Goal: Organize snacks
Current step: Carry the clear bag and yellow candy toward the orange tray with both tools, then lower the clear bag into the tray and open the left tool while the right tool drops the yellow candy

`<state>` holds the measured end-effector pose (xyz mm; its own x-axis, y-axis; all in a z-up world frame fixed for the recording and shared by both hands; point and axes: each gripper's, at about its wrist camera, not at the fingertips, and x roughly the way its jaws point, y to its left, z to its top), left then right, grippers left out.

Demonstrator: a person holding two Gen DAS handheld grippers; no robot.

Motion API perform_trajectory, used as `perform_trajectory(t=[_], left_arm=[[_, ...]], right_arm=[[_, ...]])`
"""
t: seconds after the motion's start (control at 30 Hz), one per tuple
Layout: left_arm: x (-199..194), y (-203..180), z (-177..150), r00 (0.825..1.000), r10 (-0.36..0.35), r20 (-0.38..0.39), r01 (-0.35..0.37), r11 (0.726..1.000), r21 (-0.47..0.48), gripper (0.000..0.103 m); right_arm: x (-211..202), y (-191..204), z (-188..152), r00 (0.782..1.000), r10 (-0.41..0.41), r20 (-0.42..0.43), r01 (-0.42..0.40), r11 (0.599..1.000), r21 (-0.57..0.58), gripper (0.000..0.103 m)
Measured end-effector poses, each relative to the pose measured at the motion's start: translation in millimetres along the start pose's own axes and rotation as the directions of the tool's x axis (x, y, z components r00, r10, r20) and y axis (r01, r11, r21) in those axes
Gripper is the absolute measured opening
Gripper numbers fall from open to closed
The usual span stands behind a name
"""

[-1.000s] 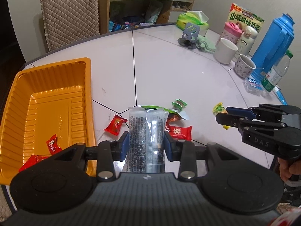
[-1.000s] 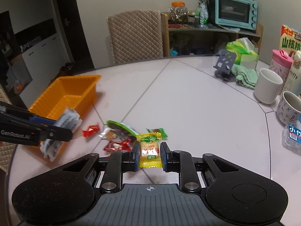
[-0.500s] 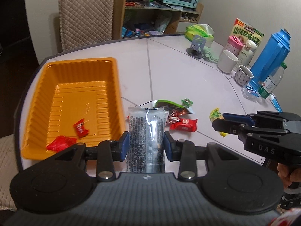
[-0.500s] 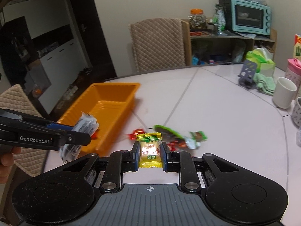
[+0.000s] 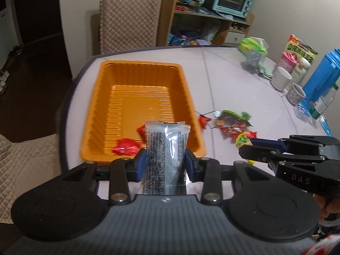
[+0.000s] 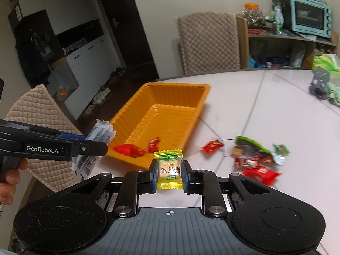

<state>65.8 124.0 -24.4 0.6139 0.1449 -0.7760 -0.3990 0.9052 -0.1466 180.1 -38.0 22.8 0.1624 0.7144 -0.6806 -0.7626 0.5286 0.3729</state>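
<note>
My left gripper (image 5: 165, 165) is shut on a clear packet of black seeds (image 5: 165, 148), held upright just short of the near rim of the orange tray (image 5: 102, 97). In the tray lie red candies (image 5: 125, 146). My right gripper (image 6: 168, 173) is shut on a yellow wrapped candy (image 6: 169, 169), close to the tray's near corner (image 6: 136, 161). From the right wrist, the left gripper (image 6: 93, 143) shows with the seed packet (image 6: 99, 131) at the tray's left side. More snacks (image 5: 231, 123) lie loose on the table right of the tray.
The white table (image 5: 233, 89) carries a blue thermos (image 5: 323, 78), mugs (image 5: 281, 81), a water bottle (image 5: 325, 102) and a phone stand (image 5: 252, 60) at the far right. Quilted chairs (image 5: 129, 17) stand behind and left. A shelf with a teal oven (image 6: 310, 19) lines the wall.
Both grippers have swung left toward the orange tray, each still holding its snack. The tray now sits right ahead of the left gripper, and the loose snacks have slid to the right.
</note>
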Motion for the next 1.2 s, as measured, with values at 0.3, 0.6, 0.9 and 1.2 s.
perform_trajectory(t=[0.3,0.6,0.9,1.2], left_arm=[[5.3,37.1,7.7,1.000,0.030,-0.001,-0.030,1.000,-0.002,0.034],[27.5,58.8,24.9,0.999,0.035,-0.017,-0.034,0.999,0.021,0.034],[59.9,70.1,44.1,0.998,0.023,-0.050,-0.021,0.999,0.049,0.035],[96.7,72.3,62.9,0.996,0.004,-0.091,0.003,0.998,0.069,0.035]], right_arm=[[40.1,25.8,17.5,1.000,-0.016,0.003,0.016,1.000,0.003,0.023],[81.2,31.6,35.1,0.997,-0.073,-0.015,0.074,0.996,0.044,0.023],[116.0,22.4,50.7,0.992,-0.119,-0.032,0.122,0.988,0.090,0.023],[142.8,11.3,64.6,0.989,-0.139,-0.051,0.144,0.984,0.102,0.023]])
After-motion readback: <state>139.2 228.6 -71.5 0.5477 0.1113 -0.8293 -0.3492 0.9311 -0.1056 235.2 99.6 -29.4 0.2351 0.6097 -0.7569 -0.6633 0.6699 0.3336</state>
